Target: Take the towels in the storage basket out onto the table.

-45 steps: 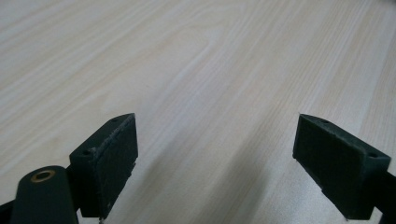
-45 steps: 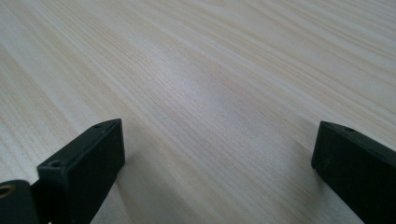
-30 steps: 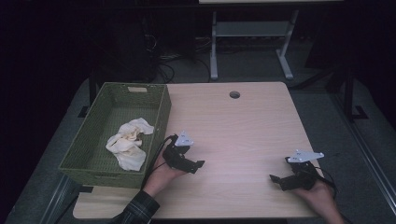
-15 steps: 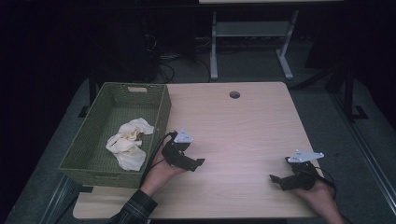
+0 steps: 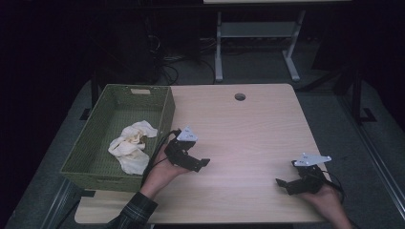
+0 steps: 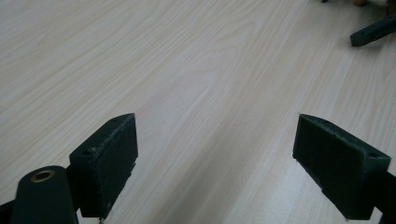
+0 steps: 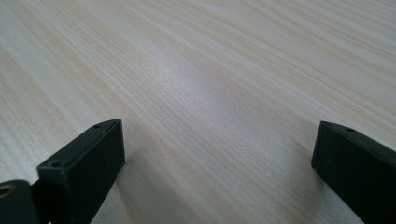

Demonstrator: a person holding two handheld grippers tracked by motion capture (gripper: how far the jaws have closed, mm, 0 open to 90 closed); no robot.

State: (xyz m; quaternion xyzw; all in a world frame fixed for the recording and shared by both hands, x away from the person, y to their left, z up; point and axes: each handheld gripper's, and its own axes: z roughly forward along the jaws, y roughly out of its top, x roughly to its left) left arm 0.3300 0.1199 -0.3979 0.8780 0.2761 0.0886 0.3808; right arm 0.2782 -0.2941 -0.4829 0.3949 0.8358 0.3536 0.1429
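Observation:
A cream cloth (image 5: 130,146) lies crumpled inside the green woven basket (image 5: 95,143) at the table's left side. My left gripper (image 5: 199,164) rests low over the wood just right of the basket, held by a hand with a plaid sleeve. Its jaws stand wide open with bare tabletop between them in the left gripper view (image 6: 215,163). My right gripper (image 5: 282,184) sits near the front right corner of the table, pointing left. Its jaws are also spread wide over bare wood in the right gripper view (image 7: 217,168). The far jaw tip of the right gripper (image 6: 373,31) shows in the left gripper view.
The light wooden table (image 5: 239,129) has a round cable hole (image 5: 239,97) near its far edge. A metal stand (image 5: 253,43) and cables sit on the dark floor behind. The basket's right wall stands close to my left hand.
The left gripper has shifted slightly to the right, away from the basket. The right gripper has stayed in place.

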